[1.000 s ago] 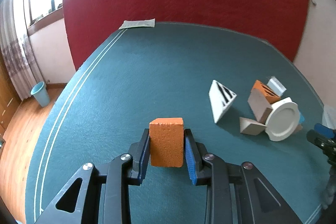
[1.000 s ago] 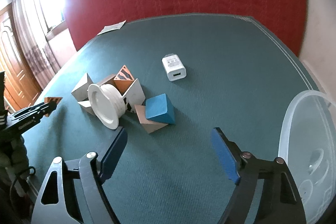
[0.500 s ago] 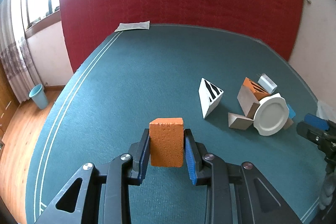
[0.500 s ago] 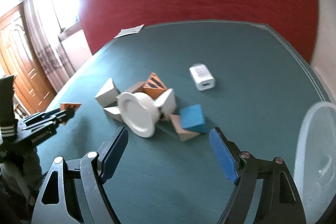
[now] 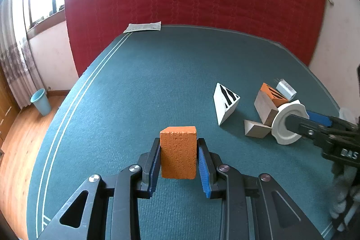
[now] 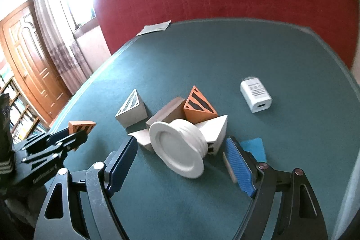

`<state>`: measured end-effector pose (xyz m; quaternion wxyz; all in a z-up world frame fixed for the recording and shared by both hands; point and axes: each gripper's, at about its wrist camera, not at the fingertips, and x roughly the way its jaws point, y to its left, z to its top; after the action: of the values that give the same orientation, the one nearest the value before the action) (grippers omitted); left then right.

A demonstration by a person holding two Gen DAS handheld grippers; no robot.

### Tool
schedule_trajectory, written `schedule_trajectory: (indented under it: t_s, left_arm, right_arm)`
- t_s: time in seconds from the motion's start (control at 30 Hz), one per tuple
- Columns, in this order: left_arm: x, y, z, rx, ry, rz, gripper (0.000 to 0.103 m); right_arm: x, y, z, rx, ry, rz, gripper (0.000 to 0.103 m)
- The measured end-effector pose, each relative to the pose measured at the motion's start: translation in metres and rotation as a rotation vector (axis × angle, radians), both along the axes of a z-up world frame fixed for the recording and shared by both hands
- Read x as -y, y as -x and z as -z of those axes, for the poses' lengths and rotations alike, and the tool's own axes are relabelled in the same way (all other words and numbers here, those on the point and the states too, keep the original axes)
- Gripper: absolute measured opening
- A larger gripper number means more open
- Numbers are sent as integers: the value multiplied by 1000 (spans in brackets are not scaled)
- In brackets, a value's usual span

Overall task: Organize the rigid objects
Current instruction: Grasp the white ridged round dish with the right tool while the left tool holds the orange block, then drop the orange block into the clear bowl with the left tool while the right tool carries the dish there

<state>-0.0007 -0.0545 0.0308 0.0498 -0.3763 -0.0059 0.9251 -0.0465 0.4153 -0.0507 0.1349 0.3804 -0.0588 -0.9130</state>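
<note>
A broad counter (image 5: 157,73) covered in teal felt is seen carrying a loose heap of rigid pieces, with sorting judged to be at an early stage, since most pieces are still lying jumbled together. A white ribbed ceramic dish (image 6: 180,147), tipped on its edge with its open face turned toward the right wrist camera, is propped against the heap, its round face slanted rather than flat. The right tool (image 6: 182,163) is held wide apart, with the dish framed between its blue pads but not yet pressed; no contact can be made out. Behind the dish, a grey wooden block (image 6: 166,113), an orange triangular wedge with black stripes (image 6: 199,106) and a white wedge (image 6: 213,129) are packed touching one another, while a white striped wedge (image 6: 132,110) is set just beside them and a blue block (image 6: 255,147) is partly hidden by the right pad. A white plug adapter (image 6: 255,95) is left well apart. In the left tool (image 5: 178,162), an orange textured rectangular block (image 5: 178,152) is clamped between the pads above the counter, its long axis upright and pointing away from the wrist. The next move is judged to call for the right pads to be closed squarely on the dish rim, with care that the leaning wedges are not toppled
</note>
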Motion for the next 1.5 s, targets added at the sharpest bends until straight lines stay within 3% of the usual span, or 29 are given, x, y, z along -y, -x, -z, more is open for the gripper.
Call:
schedule_trajectory:
  t_s: [0.13, 0.2, 0.3, 0.63, 0.83, 0.9, 1.27, 1.5]
  left_arm:
    - [3, 1, 1, 6, -6, -6, 32]
    - [2, 2, 1, 8, -6, -5, 32]
    - [2, 1, 1, 7, -7, -5, 32]
    - [4, -1, 2, 10, -4, -7, 32]
    - [6, -2, 1, 10, -6, -4, 32]
    - [6, -2, 2, 12, -7, -5, 32]
    - [0, -7, -2, -6, -4, 12, 32]
    - [-4, -8, -7, -19, -6, 31, 32]
  right_arm:
    - [5, 8, 5, 9, -20, -3, 68]
    - [6, 7, 6, 17, -23, -8, 48]
    - [6, 2, 9, 36, -10, -26, 35]
    - [24, -32, 8, 24, -47, -111, 32]
    - [19, -19, 15, 60, -19, -66, 31]
    - [16, -20, 15, 61, -1, -64, 22]
    - [10, -48, -6, 0, -10, -68, 22]
    - [-22, -70, -19, -21, 6, 1, 22]
